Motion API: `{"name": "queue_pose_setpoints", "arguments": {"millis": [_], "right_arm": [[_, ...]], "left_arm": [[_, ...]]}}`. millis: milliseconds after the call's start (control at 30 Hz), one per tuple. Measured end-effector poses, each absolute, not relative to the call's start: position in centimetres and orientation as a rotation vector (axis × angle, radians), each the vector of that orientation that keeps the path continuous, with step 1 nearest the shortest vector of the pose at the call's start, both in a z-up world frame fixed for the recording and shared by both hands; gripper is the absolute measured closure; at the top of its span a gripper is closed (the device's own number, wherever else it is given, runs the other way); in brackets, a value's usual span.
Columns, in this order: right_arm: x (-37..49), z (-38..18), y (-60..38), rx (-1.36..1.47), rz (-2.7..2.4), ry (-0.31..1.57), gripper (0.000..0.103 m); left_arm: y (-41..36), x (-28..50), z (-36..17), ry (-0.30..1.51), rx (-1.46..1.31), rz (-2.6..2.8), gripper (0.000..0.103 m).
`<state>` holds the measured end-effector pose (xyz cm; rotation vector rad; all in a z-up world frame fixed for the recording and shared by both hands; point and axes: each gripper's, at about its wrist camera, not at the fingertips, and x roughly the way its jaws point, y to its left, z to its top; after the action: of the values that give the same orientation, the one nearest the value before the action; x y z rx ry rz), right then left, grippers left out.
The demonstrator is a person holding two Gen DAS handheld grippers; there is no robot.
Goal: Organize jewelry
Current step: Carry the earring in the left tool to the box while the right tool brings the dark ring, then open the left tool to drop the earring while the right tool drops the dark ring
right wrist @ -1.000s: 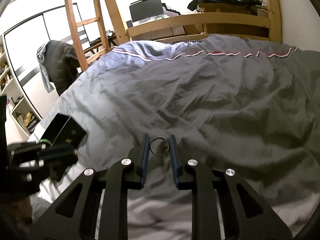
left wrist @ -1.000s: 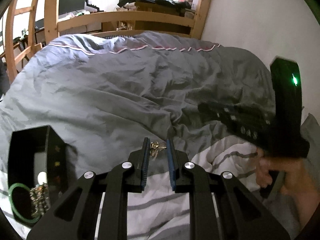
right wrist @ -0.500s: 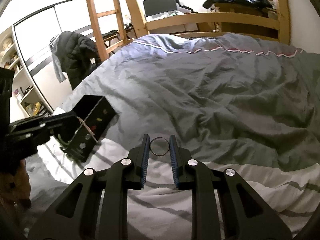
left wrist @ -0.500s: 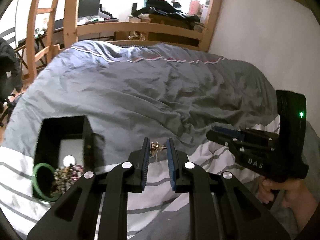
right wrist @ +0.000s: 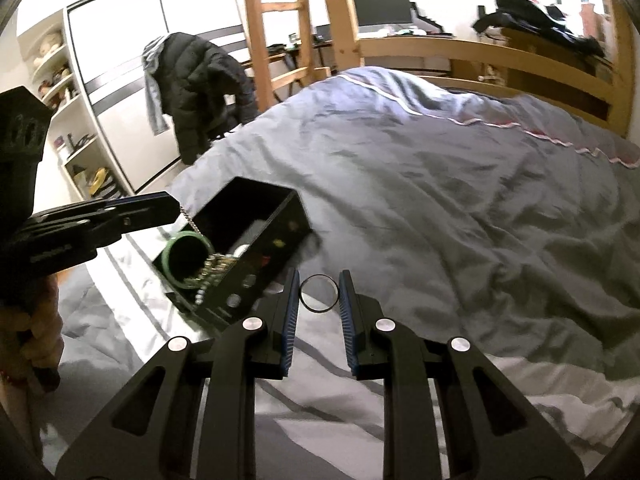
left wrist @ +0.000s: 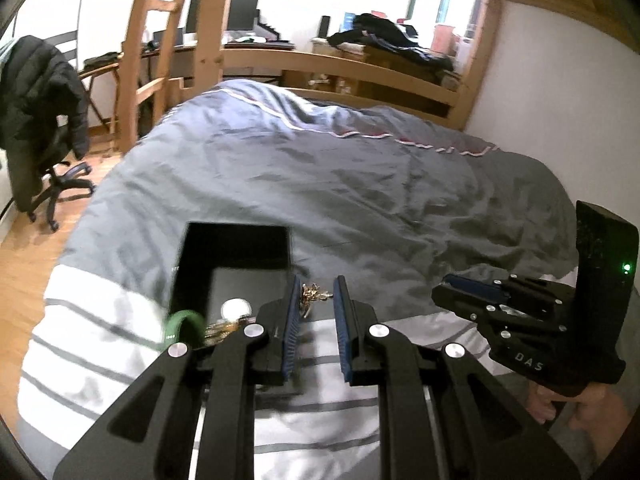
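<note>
My left gripper (left wrist: 316, 294) is shut on a small gold chain piece (left wrist: 311, 293), held just right of the black jewelry box (left wrist: 236, 248) on the bed. The box holds a green bangle (left wrist: 182, 322), a beaded chain and a white round item. My right gripper (right wrist: 319, 292) is shut on a thin metal ring (right wrist: 319, 293), held above the bed just right of the box (right wrist: 240, 240). The right wrist view shows the left gripper (right wrist: 168, 206) over the box's left side, the gold chain dangling from it above the bangle (right wrist: 186, 254).
The grey duvet (left wrist: 360, 184) covers most of the bed, with a white striped sheet (left wrist: 100, 332) in front. A wooden bed frame and ladder (left wrist: 200, 44) stand behind. An office chair with a black jacket (left wrist: 36, 112) stands left on the floor. A white wall is on the right.
Both grippers have swung left toward the black box, which now lies close in front of them. Each still holds its piece.
</note>
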<state>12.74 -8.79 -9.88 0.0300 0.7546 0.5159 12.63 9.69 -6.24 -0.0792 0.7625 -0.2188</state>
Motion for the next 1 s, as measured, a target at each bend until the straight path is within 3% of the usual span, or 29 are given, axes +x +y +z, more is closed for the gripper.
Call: {"name": "queue_pose_setpoints", "arguments": {"millis": [433,867,967,1000], "right_arm": [[14.3,-10.1,0.6,-0.025,0.641,0.766,0.082],[15.2,-12.4,3.1,-0.024,0.677,0.848,0.082],[15.3,-12.7,3.1,-0.004,0.692,0.861,0.071],[15.2,-12.7,3.1,0.0,0.7,0.863,0.055]], "left_arm": [[16.7,13.4,-8.3,0.816,-0.16,-0.133,0.086],[17.0,14.9,-10.8,0.902,-0.19,-0.146,0.086],[17.6,14.9,-11.0,0.908,-0.221,-0.135,0.079],[17.9,14.9,-11.0,0.905,-0.236,-0.136,0.071]]}}
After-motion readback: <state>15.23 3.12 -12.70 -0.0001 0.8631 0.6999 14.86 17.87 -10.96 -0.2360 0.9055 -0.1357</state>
